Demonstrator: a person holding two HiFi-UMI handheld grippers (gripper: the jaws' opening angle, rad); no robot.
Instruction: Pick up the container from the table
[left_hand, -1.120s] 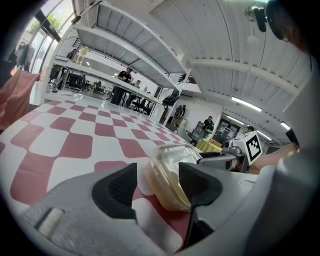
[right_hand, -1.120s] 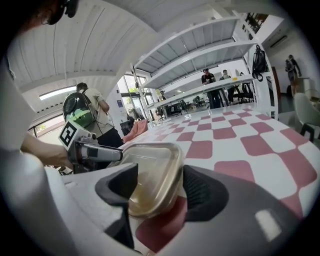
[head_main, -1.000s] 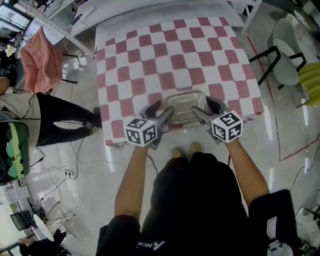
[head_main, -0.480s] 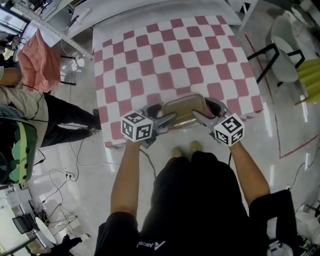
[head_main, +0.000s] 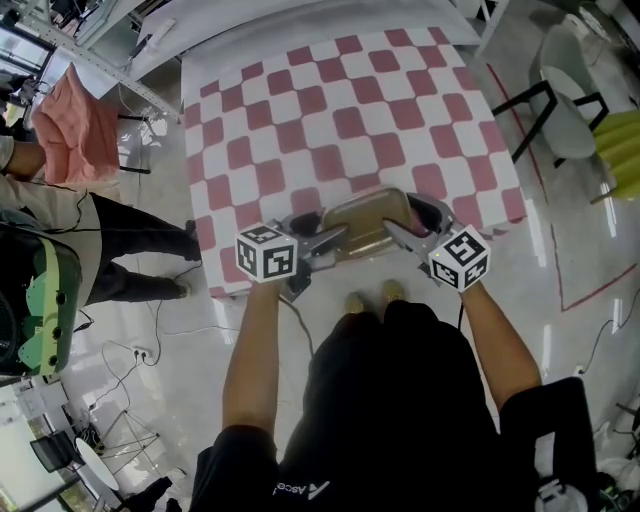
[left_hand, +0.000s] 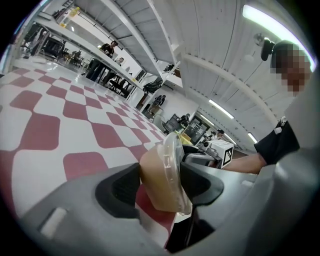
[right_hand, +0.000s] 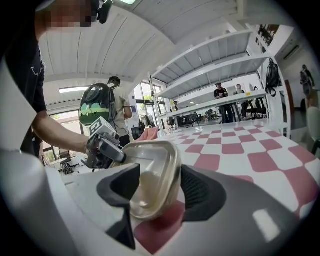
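A clear plastic container (head_main: 365, 218) with a rounded rim hangs tilted at the near edge of the red-and-white checked table (head_main: 340, 110). My left gripper (head_main: 325, 227) has its left end between the pads, and my right gripper (head_main: 405, 222) has its right end. In the left gripper view the container (left_hand: 162, 175) fills the gap of the left gripper (left_hand: 159, 182), touching both pads. In the right gripper view the container (right_hand: 150, 180) sits the same way in the right gripper (right_hand: 157, 187). Both pairs of jaws are closing on it.
A person (head_main: 100, 230) stands on the floor left of the table, near an orange cloth (head_main: 70, 120). A chair (head_main: 570, 100) and a yellow object (head_main: 620, 150) are at the right. Cables lie on the floor at the lower left.
The container lay flat on the table's near edge and now stands tilted between both grippers. The left gripper's marker cube has shifted a little left.
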